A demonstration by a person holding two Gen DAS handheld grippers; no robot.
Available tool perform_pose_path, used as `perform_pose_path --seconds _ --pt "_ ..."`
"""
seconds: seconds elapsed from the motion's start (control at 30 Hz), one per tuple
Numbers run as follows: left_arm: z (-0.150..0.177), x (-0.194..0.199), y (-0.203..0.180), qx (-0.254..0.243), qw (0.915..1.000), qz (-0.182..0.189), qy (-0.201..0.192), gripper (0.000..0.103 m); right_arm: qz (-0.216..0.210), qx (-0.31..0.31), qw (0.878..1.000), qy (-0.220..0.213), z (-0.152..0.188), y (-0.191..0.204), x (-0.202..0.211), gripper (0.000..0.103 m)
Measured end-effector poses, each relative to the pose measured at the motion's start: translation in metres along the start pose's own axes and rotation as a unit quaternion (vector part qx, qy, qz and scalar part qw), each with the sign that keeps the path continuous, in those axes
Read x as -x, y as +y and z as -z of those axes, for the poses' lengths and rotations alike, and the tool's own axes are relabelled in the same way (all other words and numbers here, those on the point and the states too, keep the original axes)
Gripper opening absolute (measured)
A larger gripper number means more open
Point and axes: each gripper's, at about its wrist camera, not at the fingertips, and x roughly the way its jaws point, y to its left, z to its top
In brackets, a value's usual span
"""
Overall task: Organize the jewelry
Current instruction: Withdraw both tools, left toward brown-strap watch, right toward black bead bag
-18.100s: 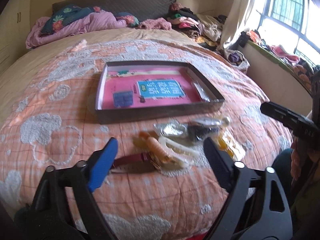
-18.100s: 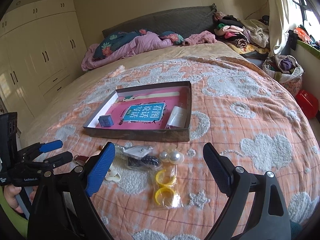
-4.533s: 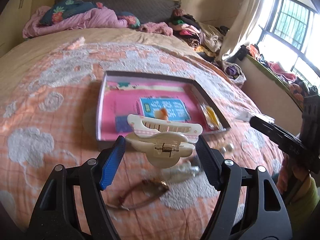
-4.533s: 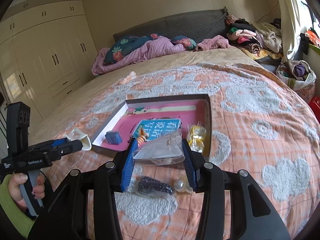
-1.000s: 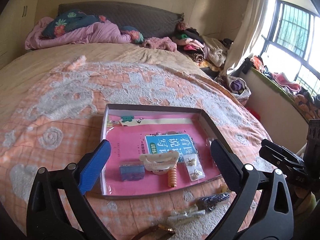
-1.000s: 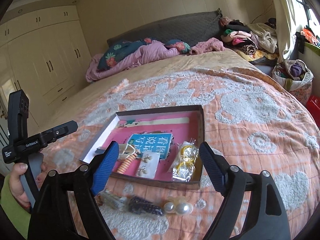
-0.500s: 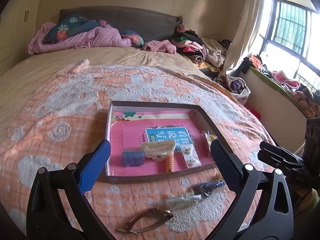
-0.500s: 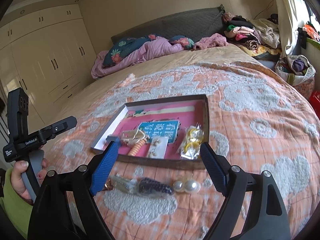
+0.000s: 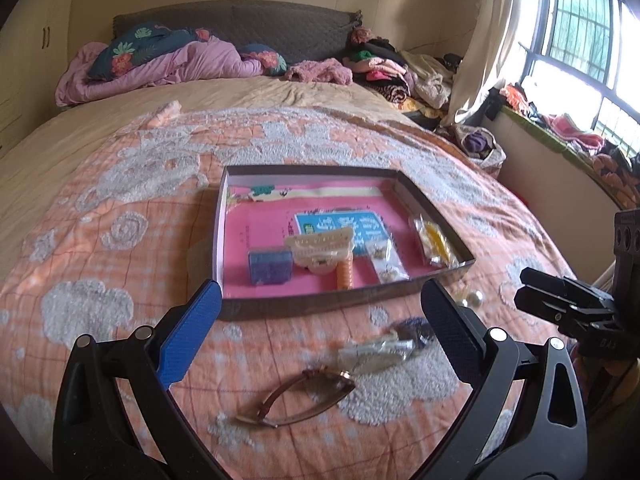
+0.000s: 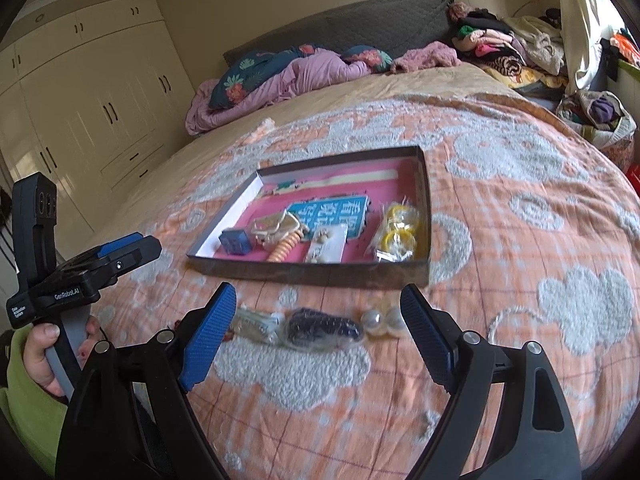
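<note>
A shallow box with a pink floor lies on the bed. In it are a blue cube, a white hair claw, an orange coil, a bagged earring card and bagged yellow rings. In front of it lie a brown watch, a clear bag, a dark bagged piece and two pearls. My left gripper is open and empty above the watch. My right gripper is open and empty above the dark bag.
The orange and grey patterned blanket covers the bed. Purple bedding and pillows lie at the headboard, a clothes pile at the far right. Wardrobes stand to the left, a window to the right.
Both grippers have drawn back from the box and lowered towards the loose items in front of it. Both stay open and empty.
</note>
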Motion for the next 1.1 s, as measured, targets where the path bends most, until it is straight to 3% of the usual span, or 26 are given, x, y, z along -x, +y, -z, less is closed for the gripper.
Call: perform_pose_path --seconds 0.6,0.9,1.1 --pt "0.058 -0.032 -0.001 -0.053 0.9933 -0.015 0.102 0.093 0.003 -0.04 0.997 0.064 0.026 -0.008 -0.027 0.083" --pt "0.072 -0.061 -0.005 -0.07 0.9878 -0.021 0.137 0.093 0.003 -0.058 0.995 0.085 0.034 -0.014 -0.044 0.083" --pt "0.071 -0.071 -0.005 -0.071 0.9882 -0.02 0.134 0.093 -0.006 -0.097 0.989 0.108 0.041 -0.02 -0.063 0.083"
